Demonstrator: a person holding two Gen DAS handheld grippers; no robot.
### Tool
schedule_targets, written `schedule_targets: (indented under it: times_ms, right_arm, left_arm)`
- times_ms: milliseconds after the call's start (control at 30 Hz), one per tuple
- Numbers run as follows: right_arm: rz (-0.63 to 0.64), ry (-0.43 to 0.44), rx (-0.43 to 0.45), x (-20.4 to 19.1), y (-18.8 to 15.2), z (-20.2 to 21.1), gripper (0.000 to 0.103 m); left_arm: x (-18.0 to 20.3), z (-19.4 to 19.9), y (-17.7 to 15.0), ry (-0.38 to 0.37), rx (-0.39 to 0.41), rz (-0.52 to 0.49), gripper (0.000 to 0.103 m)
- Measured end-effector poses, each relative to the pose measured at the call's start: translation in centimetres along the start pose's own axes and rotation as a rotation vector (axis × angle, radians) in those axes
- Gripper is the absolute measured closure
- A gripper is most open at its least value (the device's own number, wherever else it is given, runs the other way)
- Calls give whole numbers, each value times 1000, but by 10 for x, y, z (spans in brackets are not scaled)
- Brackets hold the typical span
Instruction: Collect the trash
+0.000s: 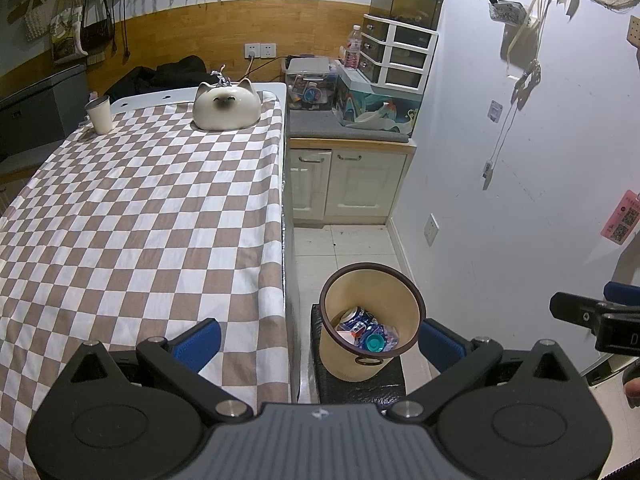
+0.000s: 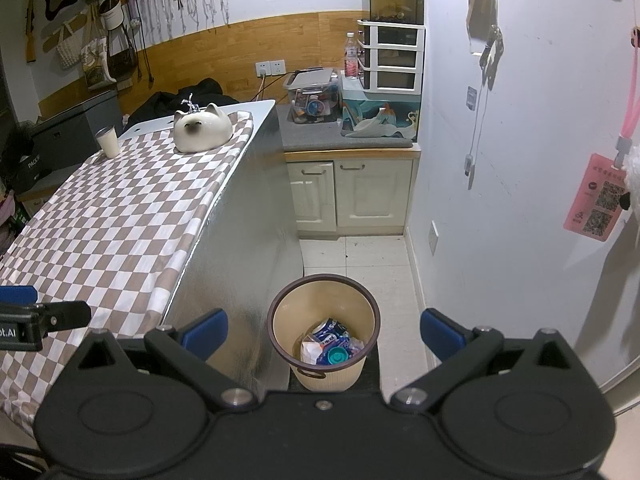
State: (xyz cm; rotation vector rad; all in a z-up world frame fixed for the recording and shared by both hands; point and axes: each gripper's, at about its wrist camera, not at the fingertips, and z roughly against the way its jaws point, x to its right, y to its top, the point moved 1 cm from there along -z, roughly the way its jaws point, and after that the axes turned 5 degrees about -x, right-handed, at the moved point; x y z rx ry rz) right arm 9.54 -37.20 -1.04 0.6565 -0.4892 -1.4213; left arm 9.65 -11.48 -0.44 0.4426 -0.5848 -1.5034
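Observation:
A beige trash bin [image 1: 394, 308] with a dark rim stands on the floor beside the table; it also shows in the right wrist view [image 2: 288, 320]. Inside lie a crushed blue can, wrappers and a teal cap [image 1: 374, 343], which also show in the right wrist view [image 2: 334, 346]. My left gripper [image 1: 320, 342] is open and empty, above the table's near right corner and the bin. My right gripper [image 2: 324, 334] is open and empty, straight above the bin. Each gripper shows at the edge of the other's view.
A table with a brown and white checked cloth [image 1: 140, 216] holds a cat-shaped ceramic dish [image 1: 226, 106] and a paper cup [image 1: 100, 114] at its far end. A cream cabinet [image 1: 348, 184] with boxes and drawers stands behind. A white wall [image 1: 520, 200] is at right.

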Motion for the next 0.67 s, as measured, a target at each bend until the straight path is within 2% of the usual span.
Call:
schedule_targets:
  times_ms: [667]
  right_arm:
    - [-1,0,0,0,0,0,0]
  left_arm:
    - [-4,0,1,4,3,-5,0]
